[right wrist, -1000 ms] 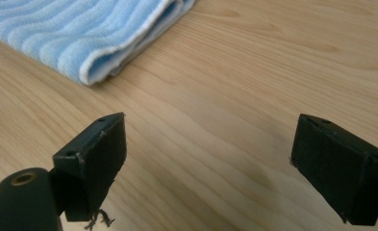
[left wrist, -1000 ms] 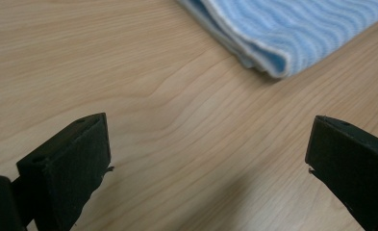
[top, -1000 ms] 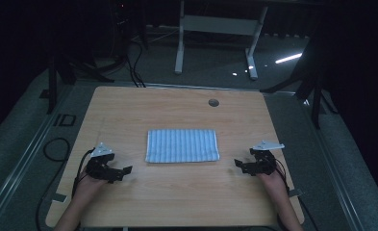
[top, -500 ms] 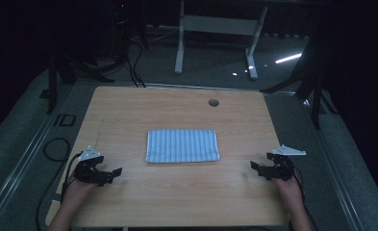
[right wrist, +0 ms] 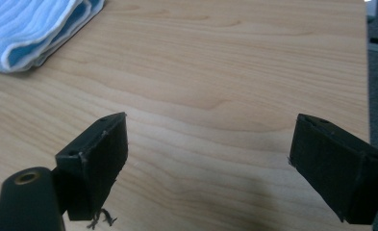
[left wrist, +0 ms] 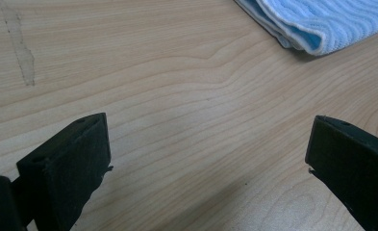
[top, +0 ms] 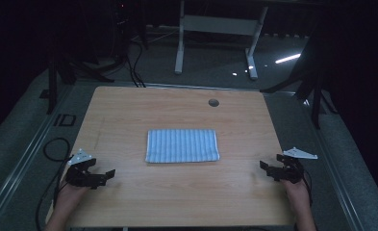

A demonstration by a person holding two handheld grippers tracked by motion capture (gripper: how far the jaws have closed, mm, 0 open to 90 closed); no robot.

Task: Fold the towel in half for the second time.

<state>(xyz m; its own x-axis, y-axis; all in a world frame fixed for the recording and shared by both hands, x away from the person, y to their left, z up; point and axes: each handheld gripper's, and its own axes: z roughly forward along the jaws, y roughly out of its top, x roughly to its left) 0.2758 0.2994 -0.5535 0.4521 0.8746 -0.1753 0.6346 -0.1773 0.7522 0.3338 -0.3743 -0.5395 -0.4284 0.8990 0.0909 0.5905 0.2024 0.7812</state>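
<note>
Left claw [top: 110, 173] at about eight o'clock on the bench [top: 129, 110], jaws spread wide and holding nothing, low over bare wood near the front-left corner. Pointed toward the middle, with only grain and a faint pale streak [left wrist: 18, 43] ahead in the left gripper view, and a corner of the cloth off at one o'clock of that view.

Folded cloth [top: 182, 145] at the centre of the bench: blue-and-white striped, a neat rectangle with squared edges, several layers stacked at the corner [left wrist: 316, 26] seen close up. Touched by neither claw, well apart from both.

Small round hole [top: 213, 102] at twelve o'clock beyond the cloth, nothing in it as far as the dim high view allows.

Right claw [top: 264, 166] at about four o'clock, near the front-right edge, likewise wide open and empty, aimed inward; cloth corner [right wrist: 37, 29] at eleven o'clock of the right gripper view.

Judged from this: folding looks complete, probably nothing left beyond resting the claws, though another fold cannot be ruled out.
</note>
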